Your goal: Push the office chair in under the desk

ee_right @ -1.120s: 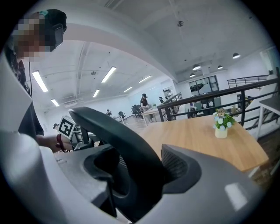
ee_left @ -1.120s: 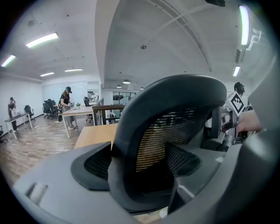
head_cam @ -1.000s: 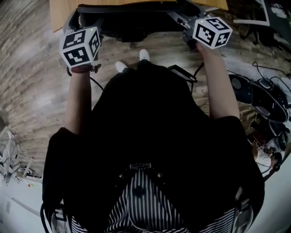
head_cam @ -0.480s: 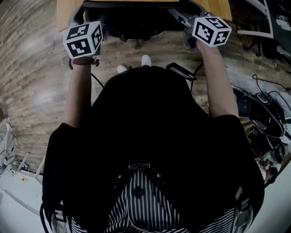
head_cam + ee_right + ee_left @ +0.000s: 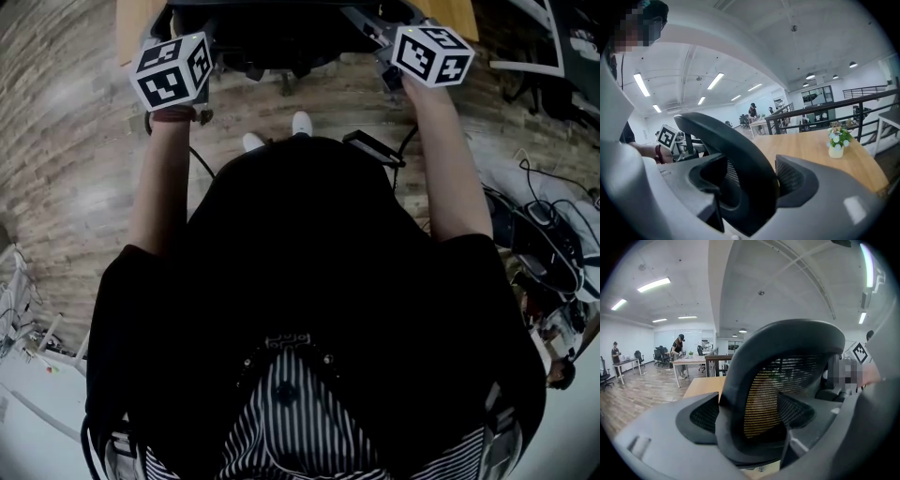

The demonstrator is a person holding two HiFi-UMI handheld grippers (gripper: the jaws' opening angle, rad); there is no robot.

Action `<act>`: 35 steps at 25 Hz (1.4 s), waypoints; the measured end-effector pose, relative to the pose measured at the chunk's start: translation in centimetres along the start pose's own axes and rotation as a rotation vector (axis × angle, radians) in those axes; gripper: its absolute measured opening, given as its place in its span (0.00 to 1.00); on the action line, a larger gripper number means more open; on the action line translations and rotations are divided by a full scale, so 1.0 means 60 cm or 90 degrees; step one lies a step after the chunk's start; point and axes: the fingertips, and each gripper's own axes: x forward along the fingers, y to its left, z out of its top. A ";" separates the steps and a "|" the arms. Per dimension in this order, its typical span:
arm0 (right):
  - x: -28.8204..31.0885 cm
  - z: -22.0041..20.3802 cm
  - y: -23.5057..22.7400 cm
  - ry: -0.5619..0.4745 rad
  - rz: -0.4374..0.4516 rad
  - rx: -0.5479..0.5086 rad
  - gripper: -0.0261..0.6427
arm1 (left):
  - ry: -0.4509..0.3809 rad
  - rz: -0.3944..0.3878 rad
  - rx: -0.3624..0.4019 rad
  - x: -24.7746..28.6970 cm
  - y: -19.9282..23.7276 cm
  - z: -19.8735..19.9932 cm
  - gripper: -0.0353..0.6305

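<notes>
Office chair (image 5: 272, 37) sits right at the wooden desk (image 5: 131, 23), apparently part-way under it, with its mesh backrest (image 5: 783, 376) facing you. Your left gripper (image 5: 750, 414) is pinched on the backrest frame's left side and your right gripper (image 5: 754, 182) is pinched on its right rim. Looks like mid-push with some travel left, so drive both hands forward evenly with light force so it rolls straight and doesn't yaw. Ease off as the backrest nears the desk edge, so you don't jolt the small flower pot (image 5: 836, 143) on the desktop.
</notes>
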 end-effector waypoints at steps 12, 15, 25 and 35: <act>-0.077 -0.008 0.059 0.069 -0.004 -0.004 0.22 | -0.057 -0.093 0.010 -0.084 -0.017 0.055 0.27; -0.092 -0.005 0.083 0.054 0.006 0.033 0.04 | -0.086 -0.224 -0.030 -0.120 -0.089 0.074 0.06; -0.099 -0.007 0.145 0.046 0.016 0.012 0.04 | -0.073 -0.330 -0.028 -0.143 -0.159 0.067 0.06; -0.071 -0.018 0.266 0.058 0.022 -0.014 0.04 | -0.069 -0.358 0.010 -0.242 -0.115 0.041 0.06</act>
